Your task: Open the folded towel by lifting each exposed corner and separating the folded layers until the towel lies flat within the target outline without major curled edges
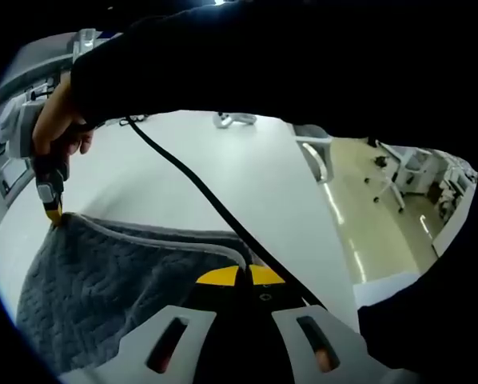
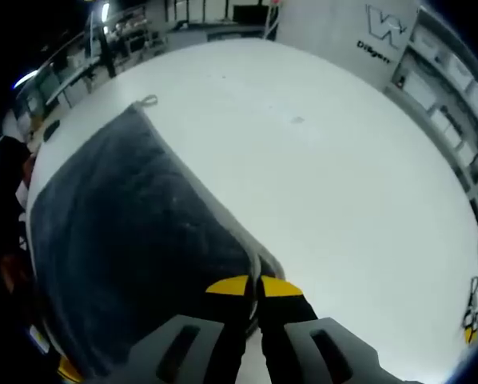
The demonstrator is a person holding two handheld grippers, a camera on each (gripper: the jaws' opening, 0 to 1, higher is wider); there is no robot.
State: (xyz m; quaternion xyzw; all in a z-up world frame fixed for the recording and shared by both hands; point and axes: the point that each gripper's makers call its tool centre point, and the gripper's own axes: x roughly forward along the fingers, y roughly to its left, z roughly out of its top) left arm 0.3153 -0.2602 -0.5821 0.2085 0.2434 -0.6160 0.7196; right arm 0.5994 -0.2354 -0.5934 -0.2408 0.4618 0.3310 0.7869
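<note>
A dark grey knitted towel [image 1: 103,280] with a paler hem lies on the white table [image 1: 247,176]. In the left gripper view my left gripper [image 1: 240,277] is shut, its yellow tips pinching a towel corner. At the upper left a hand holds my right gripper [image 1: 52,211], whose tip touches another corner. In the right gripper view the towel [image 2: 127,224] spreads away to the upper left, with a small hanging loop [image 2: 147,101] at its far corner. My right gripper [image 2: 255,286] is shut on the near corner.
A black cable [image 1: 191,180] runs across the table from the hand to my left gripper, under a dark sleeve [image 1: 287,72]. Chairs [image 1: 315,148] stand past the table edge. Bare white table [image 2: 343,184] extends right of the towel. Shelves [image 2: 447,88] line the wall.
</note>
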